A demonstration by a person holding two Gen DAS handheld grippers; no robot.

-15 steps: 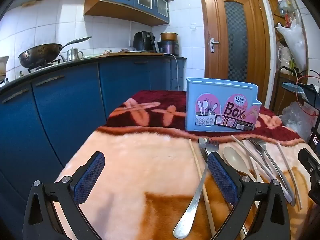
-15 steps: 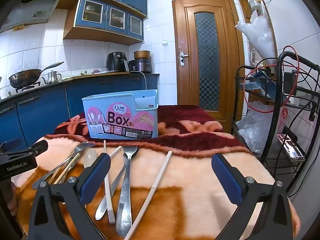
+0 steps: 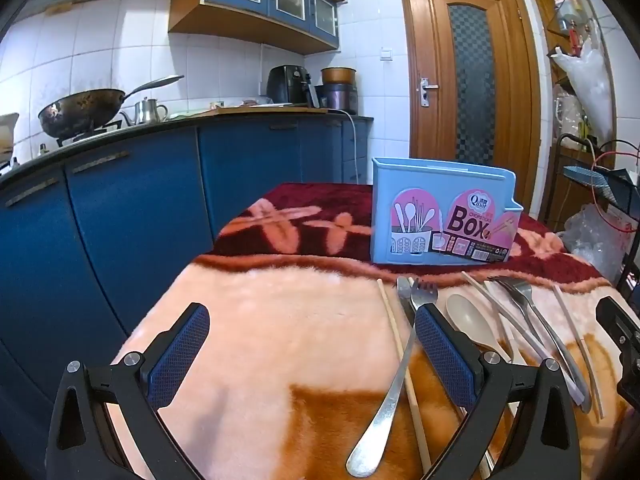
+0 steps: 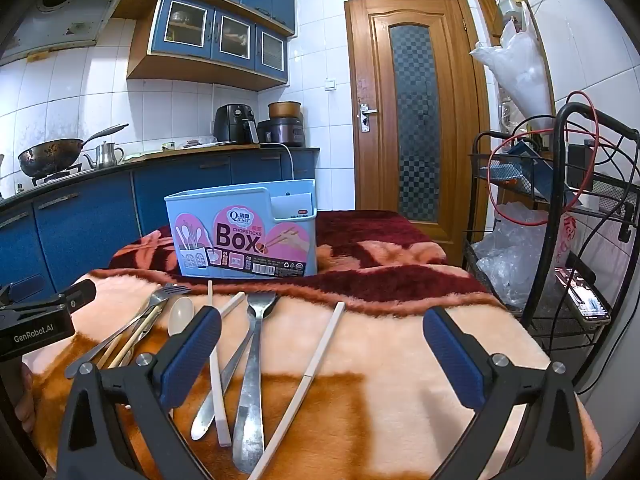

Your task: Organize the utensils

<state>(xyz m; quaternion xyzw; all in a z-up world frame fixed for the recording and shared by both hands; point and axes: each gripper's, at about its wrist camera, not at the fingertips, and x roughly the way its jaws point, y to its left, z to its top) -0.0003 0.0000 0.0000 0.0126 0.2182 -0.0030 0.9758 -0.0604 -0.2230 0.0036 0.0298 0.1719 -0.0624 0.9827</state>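
A light blue utensil box (image 3: 440,220) (image 4: 244,236) with a pink label stands upright on the blanket. In front of it lie several loose utensils: a steel fork (image 3: 394,380), a wooden chopstick (image 3: 400,356), a beige spoon (image 3: 472,326), further forks (image 3: 536,328) and white chopsticks (image 4: 316,364). My left gripper (image 3: 312,350) hovers open over the blanket left of the pile, its right finger above the fork. Also open, my right gripper (image 4: 322,354) hangs over a fork (image 4: 254,364) and a white chopstick. Neither holds anything.
The table wears a plush peach, orange and maroon blanket (image 3: 256,332). Blue kitchen cabinets (image 3: 140,208) with a wok (image 3: 80,110) run along the left. A black wire rack (image 4: 568,240) with bags and cables stands right of the table. A wooden door (image 4: 416,120) lies behind.
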